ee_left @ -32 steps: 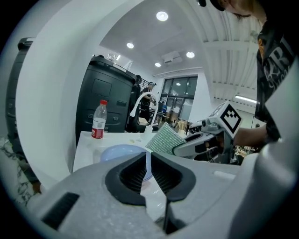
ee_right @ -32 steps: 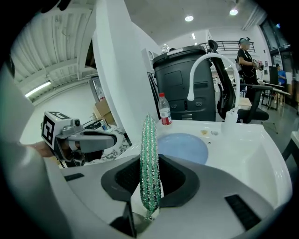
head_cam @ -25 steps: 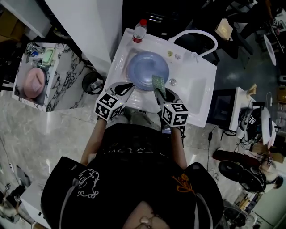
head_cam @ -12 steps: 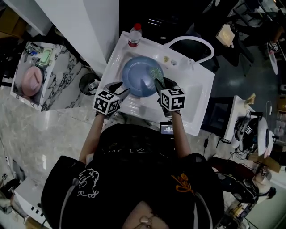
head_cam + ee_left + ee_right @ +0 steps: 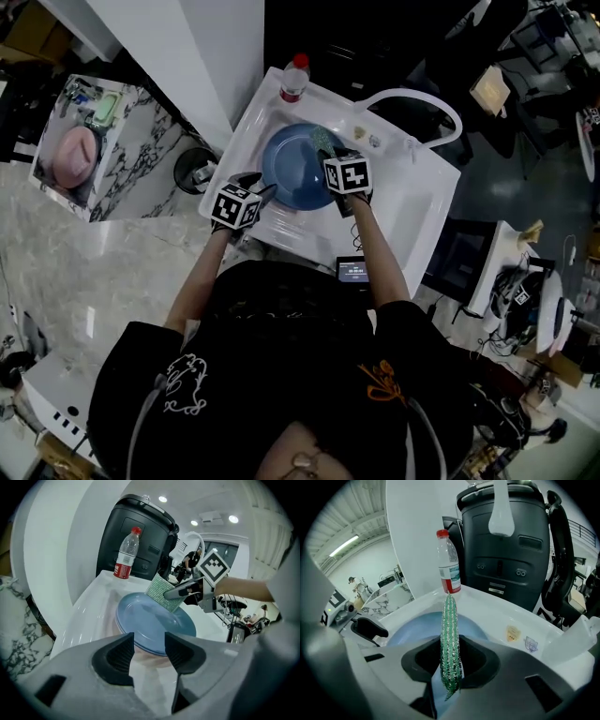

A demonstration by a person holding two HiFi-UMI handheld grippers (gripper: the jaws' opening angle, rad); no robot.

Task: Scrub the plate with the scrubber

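Over the sink (image 5: 497, 609), scrubber (image 5: 450, 639) edge-on only in right gripper view

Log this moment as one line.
left tongs: opening, nothing between, plate just ahead | right tongs: shut on scrubber | scrubber: over plate in sink

The head view is dim; both gripper views are bright (ceiling lights (image 5: 162, 499) glare overhead), fisheye-bent and black-cornered.

Setting: lab or workshop hall, set up as a mock kitchen.
Evidence: freestanding white sink unit (image 5: 417, 206) on a dark floor; marble-patterned counter (image 5: 141, 173) nearby; black office chair (image 5: 560, 550); cabled equipment (image 5: 525, 277) scattered on the floor; recessed ceiling lights (image 5: 162, 499).
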